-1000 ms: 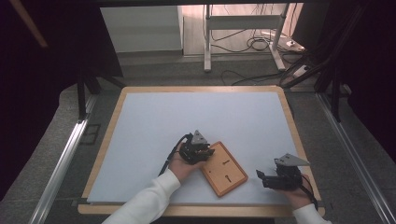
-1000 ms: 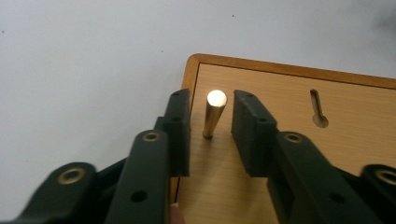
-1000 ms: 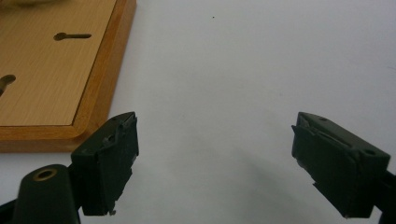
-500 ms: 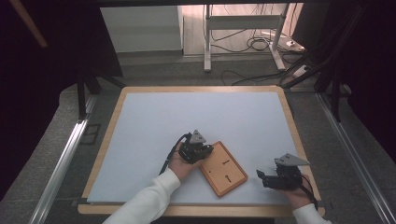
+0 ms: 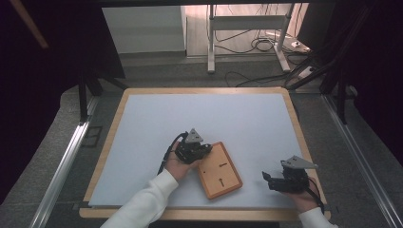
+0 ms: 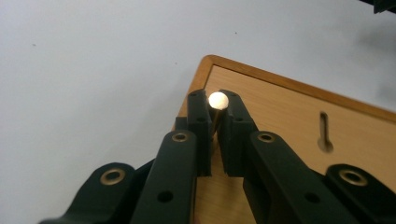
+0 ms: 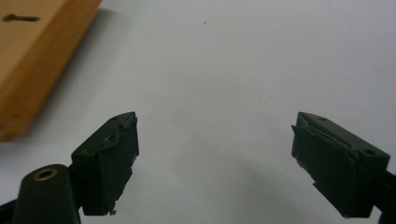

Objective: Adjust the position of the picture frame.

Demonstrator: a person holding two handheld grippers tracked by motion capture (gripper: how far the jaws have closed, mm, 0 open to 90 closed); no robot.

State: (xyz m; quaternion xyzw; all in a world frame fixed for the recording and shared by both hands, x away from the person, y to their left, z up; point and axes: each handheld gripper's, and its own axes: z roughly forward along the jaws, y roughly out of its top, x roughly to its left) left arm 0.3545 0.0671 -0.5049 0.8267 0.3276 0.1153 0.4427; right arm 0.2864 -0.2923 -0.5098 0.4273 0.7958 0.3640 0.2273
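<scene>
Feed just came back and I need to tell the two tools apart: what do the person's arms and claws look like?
Both claws are black, each topped by a grey three-cornered plate. The left claw trails a black cable back past a white sleeve. The right claw also has a black cable near its white cuff. Up close, the jaws are blocky black bars with brass-coloured rivets at the joints.

Black left gripper (image 6: pixel 214 116) w/ white-headed brass pin (image 6: pixel 218 100), tan wood board (image 5: pixel 219 169), pale-blue mat (image 5: pixel 204 118).
</scene>
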